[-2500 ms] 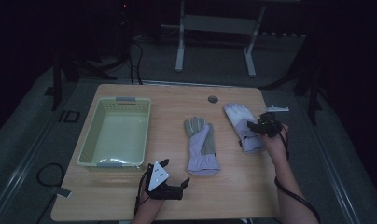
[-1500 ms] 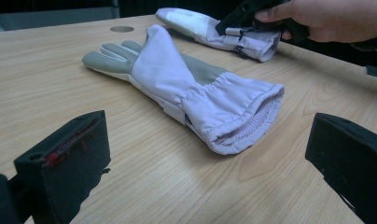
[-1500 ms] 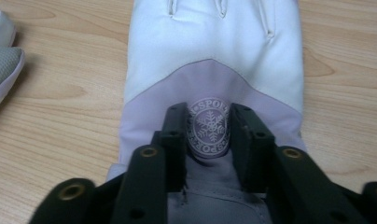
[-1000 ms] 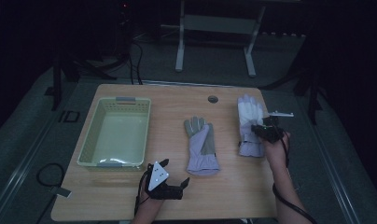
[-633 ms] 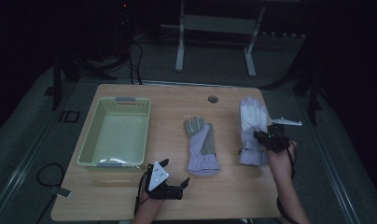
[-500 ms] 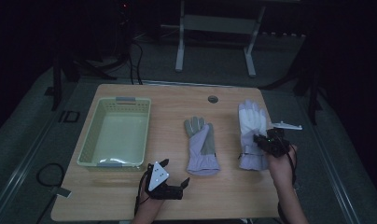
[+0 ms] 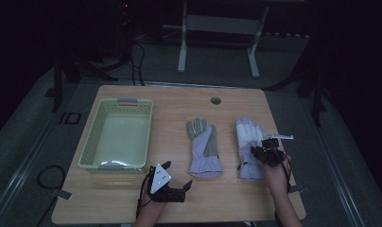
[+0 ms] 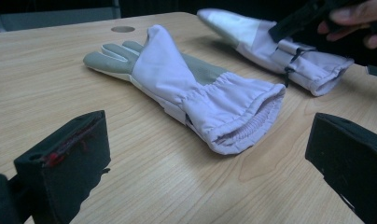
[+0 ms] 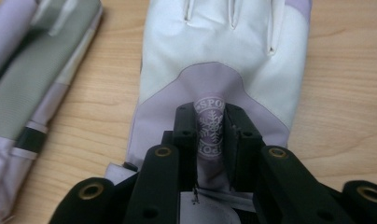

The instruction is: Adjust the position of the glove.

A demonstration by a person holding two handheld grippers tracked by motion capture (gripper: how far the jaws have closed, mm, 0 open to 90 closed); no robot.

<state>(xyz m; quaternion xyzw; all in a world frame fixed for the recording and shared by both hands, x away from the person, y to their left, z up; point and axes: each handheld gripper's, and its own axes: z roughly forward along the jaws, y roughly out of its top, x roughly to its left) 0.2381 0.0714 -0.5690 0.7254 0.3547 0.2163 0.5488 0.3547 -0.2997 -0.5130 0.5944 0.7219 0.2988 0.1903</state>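
Observation:
Two pale lilac gloves lie side by side on the wooden table. The middle glove (image 7: 203, 146) (image 8: 191, 88) (image 9: 32, 84) has a grey-green palm and its cuff toward me. The right glove (image 7: 248, 139) (image 8: 252, 35) (image 9: 224, 46) lies flat, fingers pointing away. My right gripper (image 7: 264, 152) (image 9: 210, 135) (image 8: 294, 21) sits over its cuff end, shut on a raised fold of fabric printed with a snowflake logo. My left gripper (image 7: 177, 174) (image 8: 205, 177) rests near the table's front edge, open, with nothing between its jaws, facing the middle glove's cuff.
A pale green plastic basket (image 7: 92, 137) stands on the left half of the table, close to my left gripper. A round cable hole (image 7: 215, 100) sits near the far edge. Dark floor and a metal stand lie beyond the table.
My right gripper has moved toward me, pulling the right glove nearer and straightening it beside the middle glove. The left gripper and the middle glove have stayed put.

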